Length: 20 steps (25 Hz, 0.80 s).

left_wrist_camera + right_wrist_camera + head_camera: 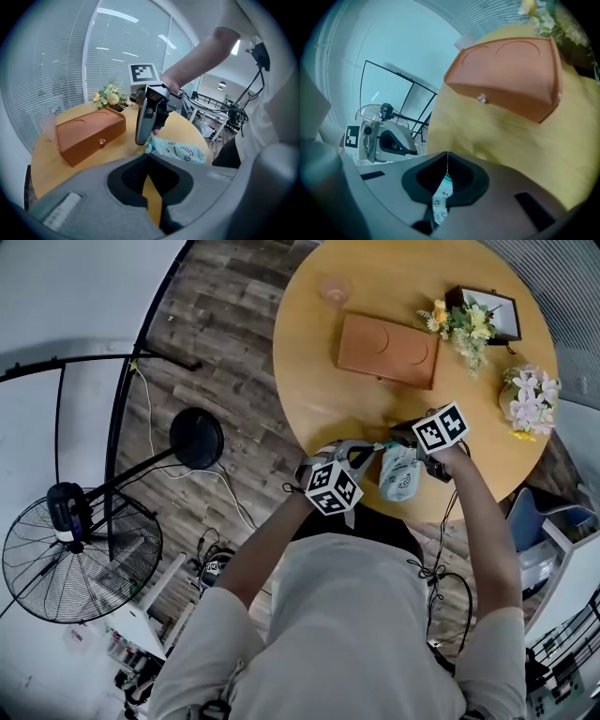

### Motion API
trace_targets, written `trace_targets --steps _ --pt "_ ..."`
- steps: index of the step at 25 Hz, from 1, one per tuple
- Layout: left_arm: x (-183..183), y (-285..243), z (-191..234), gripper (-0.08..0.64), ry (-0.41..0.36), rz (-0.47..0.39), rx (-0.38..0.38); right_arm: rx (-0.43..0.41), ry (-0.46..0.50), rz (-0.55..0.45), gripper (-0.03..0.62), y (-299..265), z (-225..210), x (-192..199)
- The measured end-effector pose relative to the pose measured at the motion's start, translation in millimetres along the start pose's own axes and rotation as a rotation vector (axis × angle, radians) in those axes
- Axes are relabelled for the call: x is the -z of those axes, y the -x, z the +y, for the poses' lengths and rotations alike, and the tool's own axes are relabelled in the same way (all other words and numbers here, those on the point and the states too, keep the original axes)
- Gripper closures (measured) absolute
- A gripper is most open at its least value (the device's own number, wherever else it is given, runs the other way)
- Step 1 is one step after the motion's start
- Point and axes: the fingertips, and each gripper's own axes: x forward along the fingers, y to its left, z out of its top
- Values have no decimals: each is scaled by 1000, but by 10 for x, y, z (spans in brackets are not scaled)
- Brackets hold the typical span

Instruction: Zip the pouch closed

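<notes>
Pouch [400, 474]: I see it off the counter [319, 390], held up between my two tools over the near rim. It is pale teal with small dark print.
Pouch axis: in the head view its long axis runs from the tools down toward my body. The upper end sits between the tool tips and the lower end hangs free.
Left tool [149, 156]: the jaws are together at the tips, right on the pouch's near end. I read this as a pinch on that edge.
Right tool [447, 157]: the jaws are pressed together, with printed pouch fabric caught between them just behind the tips.
Tools to each other: they are close together and meet the same end of the pouch from opposite sides.
Brown box [387, 350]: it lies flat further in on the counter, well apart from the pouch.
</notes>
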Motion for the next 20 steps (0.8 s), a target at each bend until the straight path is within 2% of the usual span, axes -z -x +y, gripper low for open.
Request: trace_targets --steps 8,10,13,20 --pt "-178 -9 -78 543 -30 -2 40 49 -15 -69 586 201 -65 83" --pt "-222 12 -101 543 -38 1 49 65 -48 -94 586 282 -139 128" --pt "-273 63 -134 543 -40 10 53 27 -146 -170 586 404 -179 169" --pt "-453 109 -189 542 -57 40 44 102 -165 -231 586 710 -358 418"
